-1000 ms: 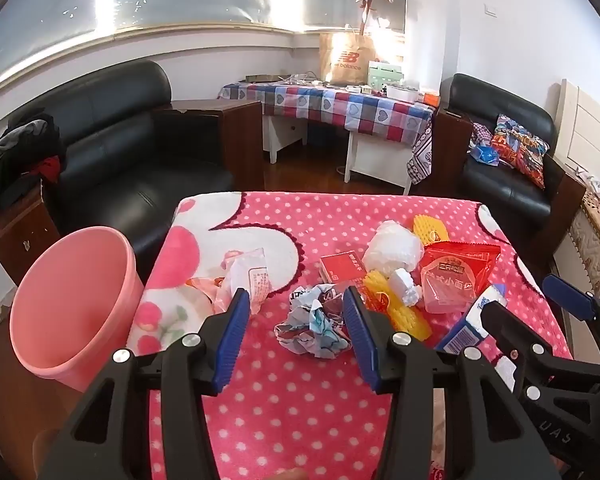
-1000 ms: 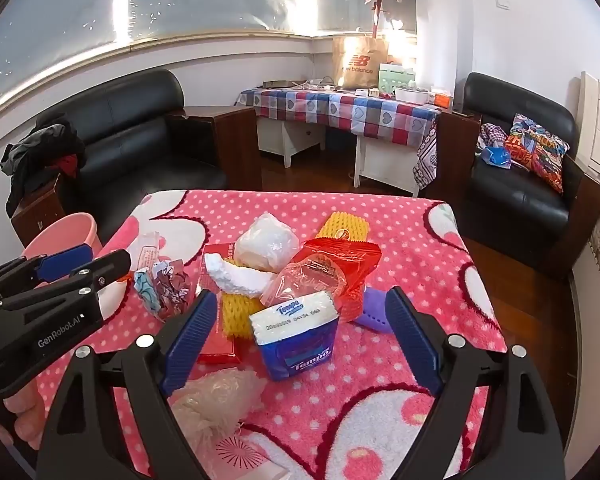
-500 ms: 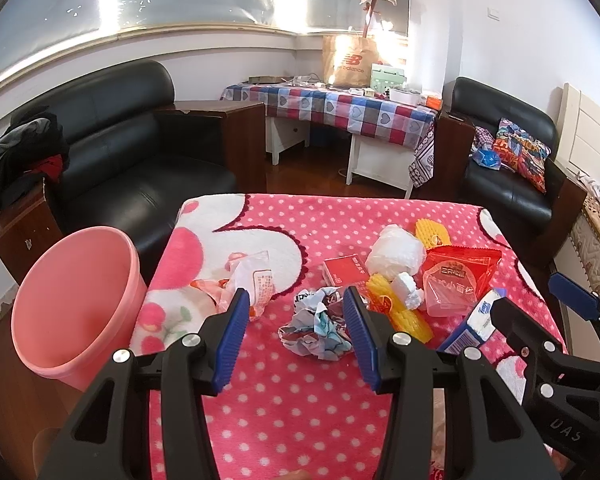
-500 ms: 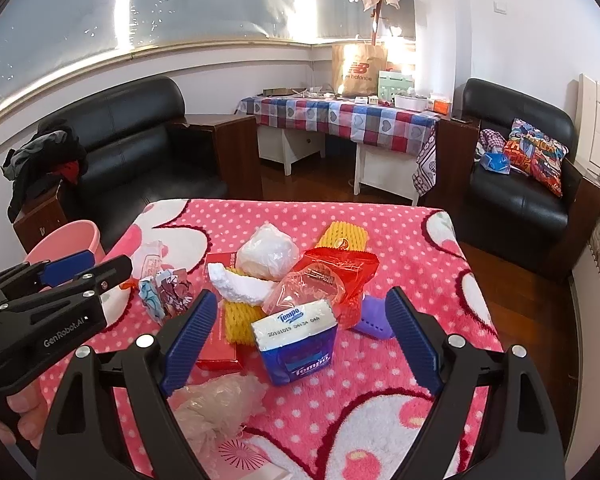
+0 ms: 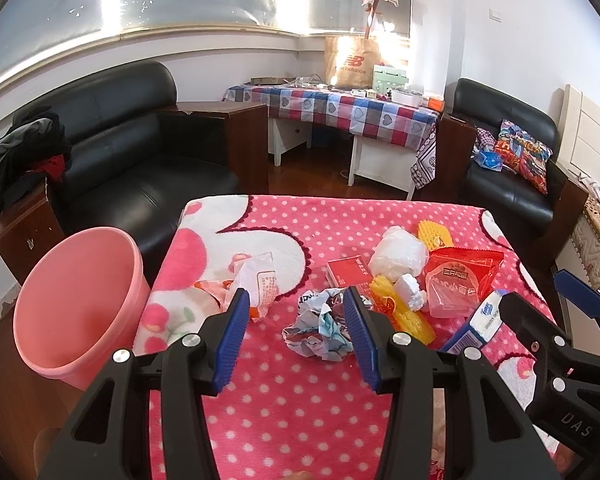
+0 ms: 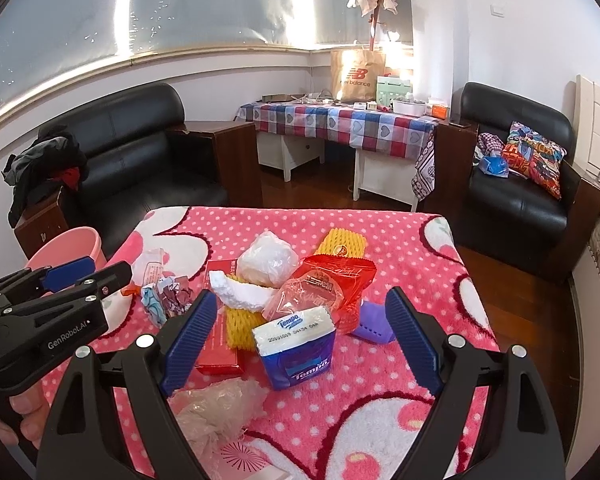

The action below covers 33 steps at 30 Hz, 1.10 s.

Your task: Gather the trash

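Observation:
Trash lies on a table with a pink polka-dot cloth (image 5: 300, 400). My left gripper (image 5: 296, 340) is open and empty, hovering just short of a crumpled paper ball (image 5: 320, 330), which also shows in the right wrist view (image 6: 166, 298). My right gripper (image 6: 298, 340) is open and empty above a blue Tempo tissue pack (image 6: 296, 346). A red snack wrapper (image 6: 334, 288), a white plastic wad (image 6: 266, 258), yellow foam netting (image 6: 342, 246) and a red box (image 5: 346, 274) lie together. A pink bin (image 5: 80, 300) stands left of the table.
A white wrapper (image 5: 258, 280) lies at the table's left. Clear crumpled plastic (image 6: 216, 408) lies near the front edge, and a purple item (image 6: 372, 320) beside the wrappers. Black sofas (image 5: 132, 160) and a checked-cloth table (image 5: 340, 108) stand behind.
Both grippers have drawn back and risen slightly, so the trash looks a little farther away. Both stay open and nothing was picked up.

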Each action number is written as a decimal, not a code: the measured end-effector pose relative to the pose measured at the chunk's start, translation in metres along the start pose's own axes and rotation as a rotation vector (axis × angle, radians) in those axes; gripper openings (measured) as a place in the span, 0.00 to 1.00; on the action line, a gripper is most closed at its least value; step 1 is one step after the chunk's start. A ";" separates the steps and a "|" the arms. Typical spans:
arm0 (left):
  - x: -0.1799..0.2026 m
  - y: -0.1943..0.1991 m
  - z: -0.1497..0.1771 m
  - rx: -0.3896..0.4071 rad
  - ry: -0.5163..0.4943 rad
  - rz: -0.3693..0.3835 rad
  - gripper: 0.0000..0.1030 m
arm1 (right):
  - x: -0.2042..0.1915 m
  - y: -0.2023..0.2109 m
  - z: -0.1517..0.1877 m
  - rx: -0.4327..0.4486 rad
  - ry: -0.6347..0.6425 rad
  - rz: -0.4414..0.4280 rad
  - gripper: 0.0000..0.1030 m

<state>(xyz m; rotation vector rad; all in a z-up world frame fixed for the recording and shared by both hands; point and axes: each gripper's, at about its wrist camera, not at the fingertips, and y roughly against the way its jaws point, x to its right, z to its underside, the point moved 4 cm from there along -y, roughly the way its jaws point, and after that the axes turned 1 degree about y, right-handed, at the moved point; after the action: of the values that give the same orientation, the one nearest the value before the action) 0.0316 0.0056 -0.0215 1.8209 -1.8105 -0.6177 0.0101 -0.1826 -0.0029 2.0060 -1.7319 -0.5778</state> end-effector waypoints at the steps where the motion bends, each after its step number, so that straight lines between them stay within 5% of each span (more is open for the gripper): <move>1: 0.000 0.000 0.000 0.000 0.001 0.001 0.47 | 0.000 0.000 -0.001 0.000 0.001 0.000 0.84; 24: -0.001 0.001 -0.001 0.004 0.002 0.001 0.47 | 0.001 0.005 -0.005 0.022 0.003 0.001 0.84; 33: -0.029 0.011 -0.022 0.021 0.025 0.008 0.47 | 0.011 0.008 -0.008 0.040 0.000 0.012 0.84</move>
<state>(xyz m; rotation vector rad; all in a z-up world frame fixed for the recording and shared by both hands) 0.0369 0.0355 0.0014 1.8265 -1.8138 -0.5720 0.0094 -0.1937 0.0080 2.0215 -1.7679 -0.5436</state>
